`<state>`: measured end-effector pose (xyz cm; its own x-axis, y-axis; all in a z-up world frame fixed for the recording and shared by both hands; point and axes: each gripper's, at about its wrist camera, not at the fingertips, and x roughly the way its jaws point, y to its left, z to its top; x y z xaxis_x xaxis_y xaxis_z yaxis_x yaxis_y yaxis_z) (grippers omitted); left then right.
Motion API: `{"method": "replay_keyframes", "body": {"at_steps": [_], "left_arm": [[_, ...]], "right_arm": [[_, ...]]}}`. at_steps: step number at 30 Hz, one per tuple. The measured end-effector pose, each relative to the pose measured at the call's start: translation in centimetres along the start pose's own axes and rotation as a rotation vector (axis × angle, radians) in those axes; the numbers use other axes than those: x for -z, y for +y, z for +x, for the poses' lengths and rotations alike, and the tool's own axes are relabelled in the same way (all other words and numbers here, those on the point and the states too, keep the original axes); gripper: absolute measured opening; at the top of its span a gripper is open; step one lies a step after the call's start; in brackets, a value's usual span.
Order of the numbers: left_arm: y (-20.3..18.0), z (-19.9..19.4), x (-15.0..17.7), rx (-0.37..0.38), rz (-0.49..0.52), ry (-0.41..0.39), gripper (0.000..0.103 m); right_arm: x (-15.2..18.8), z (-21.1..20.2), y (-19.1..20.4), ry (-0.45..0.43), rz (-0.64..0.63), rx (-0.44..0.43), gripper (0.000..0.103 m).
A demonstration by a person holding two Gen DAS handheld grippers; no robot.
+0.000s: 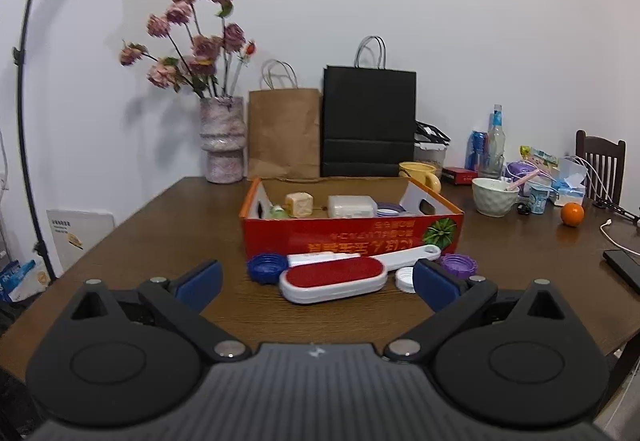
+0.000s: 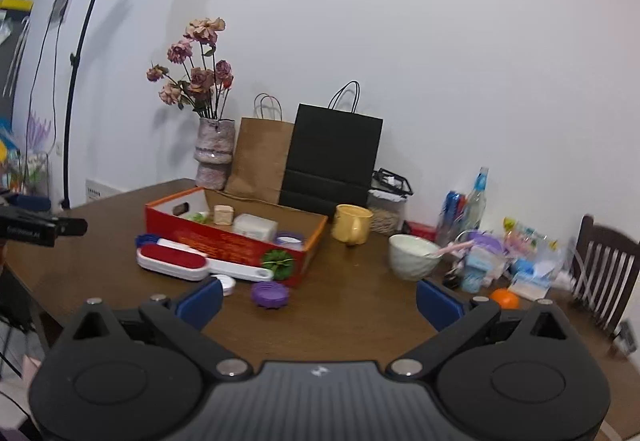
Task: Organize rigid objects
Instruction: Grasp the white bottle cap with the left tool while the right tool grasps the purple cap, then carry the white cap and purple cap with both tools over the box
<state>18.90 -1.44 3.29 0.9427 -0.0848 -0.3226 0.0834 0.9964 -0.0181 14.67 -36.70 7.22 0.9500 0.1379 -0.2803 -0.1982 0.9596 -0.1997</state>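
My left gripper (image 1: pixel 318 283) (spread, empty) faces the lint brush (image 1: pixel 334 278); crowding caps could get knocked away.

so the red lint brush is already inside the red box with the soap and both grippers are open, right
Not quite. The red lint brush is not inside the red box; it lies on the table in front of it, as the left wrist view shows. The rest holds: the left gripper and the right gripper are both open.

Brown wood counter (image 1: pixel 160 241) has a red box (image 1: pixel 352 237), lint brush (image 1: pixel 334 279), some caps, bags, vase (image 1: pixel 222 139), mug, bowl (image 1: pixel 494 197).
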Motion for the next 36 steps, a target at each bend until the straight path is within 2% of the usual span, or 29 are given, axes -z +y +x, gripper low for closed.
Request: {"method": "replay_keyframes", "body": {"at_steps": [3, 6, 9, 10, 11, 14, 16, 18, 20, 21, 25, 27, 28, 29, 30, 31, 36], "left_arm": [[-1.8, 1.9, -0.1, 0.036, 0.019, 0.025, 0.103], [-4.0, 4.7, 0.7, 0.094, 0.042, 0.046, 0.103], [-6.6, 8.7, 1.9, 0.144, 0.055, 0.102, 0.092], [-7.5, 10.2, 2.3, 0.152, 0.063, 0.126, 0.085], [-8.2, 11.5, 2.6, 0.15, 0.069, 0.148, 0.083], [-9.4, 15.2, 3.3, 0.131, 0.06, 0.207, 0.08], [-9.8, 17.0, 3.3, 0.122, 0.05, 0.236, 0.077], [-10.0, 18.0, 3.1, 0.138, 0.05, 0.241, 0.077], [-10.0, 19.3, 2.8, 0.159, 0.032, 0.283, 0.077], [-9.9, 19.7, 2.7, 0.16, 0.02, 0.293, 0.076], [-9.9, 21.0, 2.5, 0.135, 0.016, 0.318, 0.062], [-10.0, 21.3, 2.4, 0.119, 0.016, 0.319, 0.058], [-10.1, 21.4, 2.4, 0.115, 0.018, 0.319, 0.052], [-10.1, 21.4, 2.3, 0.112, 0.022, 0.318, 0.041], [-10.2, 21.4, 2.3, 0.108, 0.027, 0.316, 0.041], [-10.3, 21.4, 2.3, 0.108, 0.033, 0.316, 0.041], [-10.8, 20.3, 2.3, 0.108, 0.063, 0.29, 0.04]], "right_arm": [[-0.6, 1.5, -1.6, 0.009, 0.003, -0.014, 0.103], [-0.2, 5.2, -2.0, 0.049, 0.013, -0.082, 0.103], [1.0, 10.6, -1.8, 0.085, 0.079, -0.175, 0.103], [1.5, 12.7, -1.6, 0.1, 0.103, -0.19, 0.103], [1.9, 14.5, -1.3, 0.111, 0.116, -0.197, 0.103], [2.9, 19.5, 0.0, 0.143, 0.145, -0.219, 0.101], [3.3, 22.2, 0.8, 0.159, 0.148, -0.236, 0.097], [3.6, 24.4, 1.7, 0.173, 0.144, -0.255, 0.095], [3.7, 26.3, 2.2, 0.182, 0.152, -0.286, 0.092], [3.7, 26.9, 2.4, 0.182, 0.16, -0.301, 0.091], [3.6, 29.4, 3.0, 0.221, 0.193, -0.339, 0.082], [4.0, 30.4, 2.8, 0.249, 0.234, -0.356, 0.08], [4.1, 30.7, 2.7, 0.261, 0.249, -0.362, 0.076], [4.3, 31.0, 2.6, 0.277, 0.265, -0.364, 0.072], [4.5, 31.1, 2.5, 0.286, 0.274, -0.363, 0.061], [4.7, 31.2, 2.4, 0.293, 0.28, -0.362, 0.054], [4.6, 29.8, 2.7, 0.266, 0.257, -0.338, 0.054]]}}
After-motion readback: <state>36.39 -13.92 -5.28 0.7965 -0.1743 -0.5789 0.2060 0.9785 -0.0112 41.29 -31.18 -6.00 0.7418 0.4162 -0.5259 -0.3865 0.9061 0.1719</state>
